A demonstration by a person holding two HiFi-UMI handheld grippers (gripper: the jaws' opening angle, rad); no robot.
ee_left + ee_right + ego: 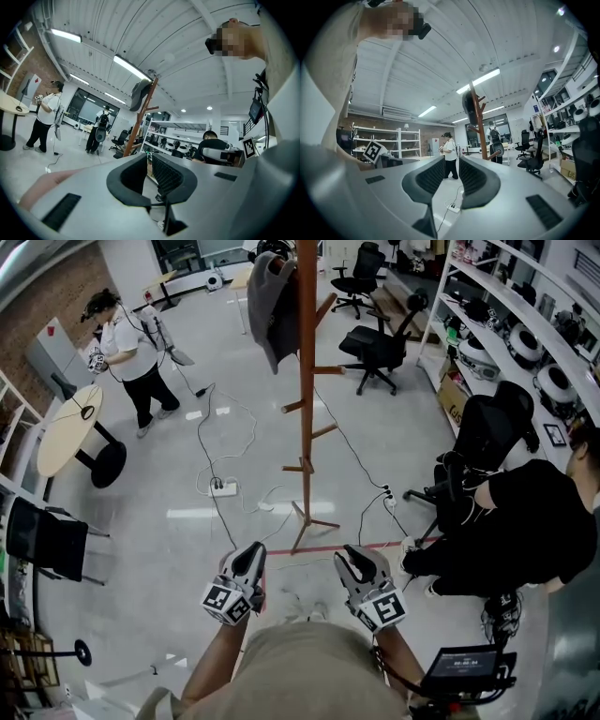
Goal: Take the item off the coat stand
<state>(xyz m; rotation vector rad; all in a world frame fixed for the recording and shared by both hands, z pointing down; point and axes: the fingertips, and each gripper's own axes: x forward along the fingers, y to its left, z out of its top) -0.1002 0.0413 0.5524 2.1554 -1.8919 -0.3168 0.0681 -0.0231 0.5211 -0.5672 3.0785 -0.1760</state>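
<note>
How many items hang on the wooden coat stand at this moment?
1. A grey garment hangs near the top of the coat stand, on its left side in the head view. The lower pegs look bare; anything behind the garment would be hidden.

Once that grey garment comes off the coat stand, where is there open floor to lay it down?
Bare floor lies left, between the round table and the power strip. Around the coat stand's foot, cables crowd it; to the right, office chairs, a seated person and shelves fill the room.
</note>
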